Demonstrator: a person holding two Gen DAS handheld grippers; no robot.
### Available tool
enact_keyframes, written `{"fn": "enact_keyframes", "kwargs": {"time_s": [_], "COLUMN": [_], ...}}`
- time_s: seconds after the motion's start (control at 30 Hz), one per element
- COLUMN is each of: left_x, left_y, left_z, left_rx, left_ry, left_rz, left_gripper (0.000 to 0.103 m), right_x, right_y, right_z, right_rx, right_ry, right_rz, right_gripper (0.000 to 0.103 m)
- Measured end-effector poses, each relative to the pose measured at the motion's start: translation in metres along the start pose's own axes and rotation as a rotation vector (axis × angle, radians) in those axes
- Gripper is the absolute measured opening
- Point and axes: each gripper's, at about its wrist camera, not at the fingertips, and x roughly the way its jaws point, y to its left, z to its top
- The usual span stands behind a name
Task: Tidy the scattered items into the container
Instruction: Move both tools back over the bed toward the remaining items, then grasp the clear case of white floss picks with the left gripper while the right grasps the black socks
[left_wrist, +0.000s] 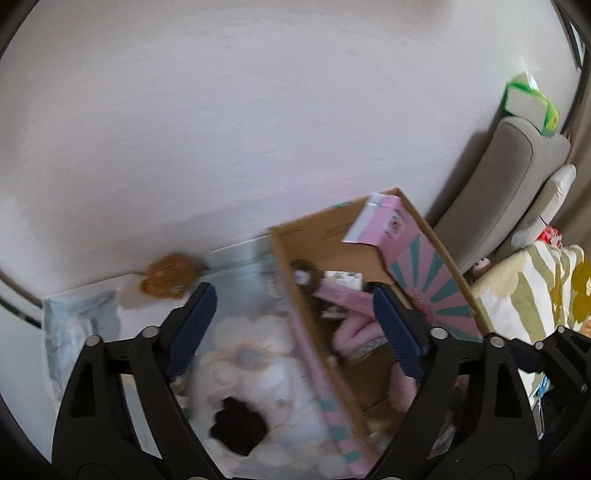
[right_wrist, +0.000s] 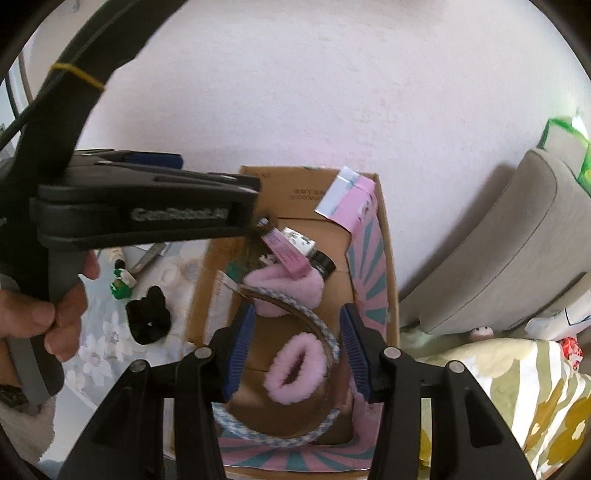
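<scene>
1. My left tongs (left_wrist: 291, 328) stood wide apart with nothing between them, straddling the near-left wall of the cardboard box (right_wrist: 388, 258).
2. My right tongs (right_wrist: 297, 350) hung over the box's inside, partly apart; their pads clamped nothing, with a pink fluffy hair tie (right_wrist: 295, 373) lying in the box below the gap.
3. Inside the box lay a blue-and-white braided headband (right_wrist: 321, 325), a second pink fluffy piece (right_wrist: 284, 291) and a small pink carton (right_wrist: 286, 251).
4. A pink-and-teal sunburst lining (right_wrist: 373, 295) covered the box's right wall.
5. Left of the box, on the flowered cloth (right_wrist: 99, 347), lay a black scrunchie (right_wrist: 147, 314) and a small green figure (right_wrist: 122, 284).
6. In the left view, a brown plush toy (left_wrist: 168, 275) sat beyond the cloth, left of the box.
7. My hand (right_wrist: 55, 306) gripped the left tool's handle, left of the box.
</scene>
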Motion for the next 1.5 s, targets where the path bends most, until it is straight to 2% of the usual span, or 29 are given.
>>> {"fn": "enact_keyframes", "kwargs": {"time_s": [0.23,0.33,0.4,0.57,0.67,0.83,0.93,1.03,1.13,1.27,1.5], "left_x": [-0.036,-0.062,-0.082,-0.109,-0.112,-0.090,-0.064,-0.038,-0.007,0.026,0.048], "left_y": [0.067,0.109,0.144,0.213,0.252,0.292,0.301,0.298,0.293,0.297,0.332], "left_z": [-0.015,-0.023,-0.031,-0.057,-0.080,-0.125,-0.149,-0.164,-0.166,-0.156,-0.137], "left_rx": [-0.053,-0.093,-0.129,-0.172,-0.197,-0.234,-0.260,-0.263,-0.248,-0.237,-0.293], "left_ry": [-0.019,-0.040,-0.060,-0.058,-0.022,0.063,0.102,0.138,0.185,0.197,0.188], "left_rz": [0.061,0.116,0.166,0.279,0.320,0.305,0.244,0.216,0.189,0.184,0.205], "left_gripper": [0.088,0.092,0.101,0.102,0.102,0.102,0.102,0.102,0.102,0.102,0.102], "right_x": [-0.012,-0.015,-0.016,-0.011,0.000,0.032,0.054,0.075,0.096,0.113,0.128], "right_y": [0.039,0.060,0.071,0.111,0.132,0.164,0.174,0.177,0.180,0.180,0.176], "right_z": [0.009,0.014,0.017,0.024,0.023,0.005,-0.011,-0.026,-0.037,-0.044,-0.046], "right_rx": [-0.016,-0.033,-0.040,-0.073,-0.080,-0.107,-0.105,-0.087,-0.069,-0.038,0.013], "right_ry": [-0.033,-0.045,-0.054,-0.054,-0.026,0.038,0.079,0.127,0.170,0.200,0.201], "right_rz": [0.016,0.023,0.033,0.073,0.114,0.122,0.116,0.105,0.086,0.062,0.040], "right_gripper": [0.044,0.044,0.044,0.044,0.044,0.044,0.044,0.044,0.044,0.044,0.044]}}
